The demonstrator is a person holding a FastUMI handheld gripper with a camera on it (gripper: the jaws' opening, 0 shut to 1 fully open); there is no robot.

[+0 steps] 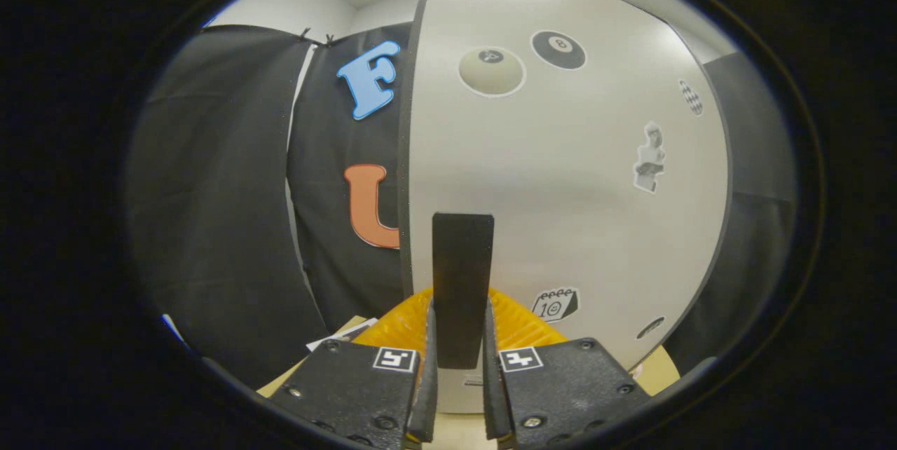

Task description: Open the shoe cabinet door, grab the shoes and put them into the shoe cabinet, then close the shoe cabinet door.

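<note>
The white cabinet door (560,176) stands right ahead of me, dotted with stickers. Its left edge shows as a thin dark line, so the door stands a little ajar. A flat black door handle (461,275) sticks out from the door toward me. My gripper (459,359) is shut on that handle, one finger pressing on each side of its near end. No shoes are visible.
Black cloth hangs as the booth's wall (231,212) to the left of the door and behind it on the right. A light wooden table top (659,373) shows below the door. A white card (343,334) lies on the table at the left.
</note>
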